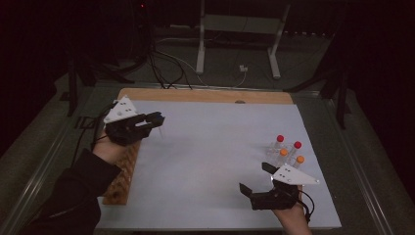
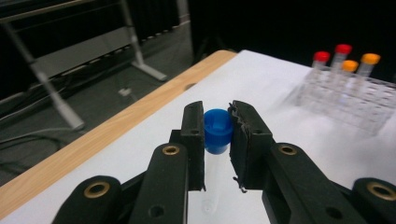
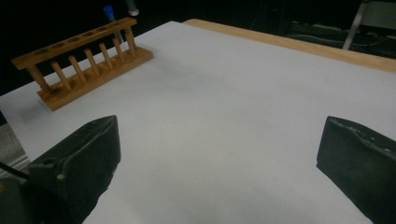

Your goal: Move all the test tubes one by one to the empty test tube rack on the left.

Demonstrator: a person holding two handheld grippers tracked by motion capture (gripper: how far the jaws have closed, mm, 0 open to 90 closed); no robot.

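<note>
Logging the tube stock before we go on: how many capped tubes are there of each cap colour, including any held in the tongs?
Red caps: 2, standing in the clear rack
Orange caps: 2, in the same rack
Blue cap: 1, held between the left tongs
Total: 5 capped tubes

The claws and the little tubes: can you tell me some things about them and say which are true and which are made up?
1. The left claw holds a blue-capped tube. True.
2. The right claw is shut tight. False: its jaws stand wide apart with nothing between them.
3. The clear rack holds four tubes, two red-capped and two orange-capped. True.
4. The wooden rack is full of tubes. False: its holes look empty.
5. Both racks sit on the white mat. True.
</note>
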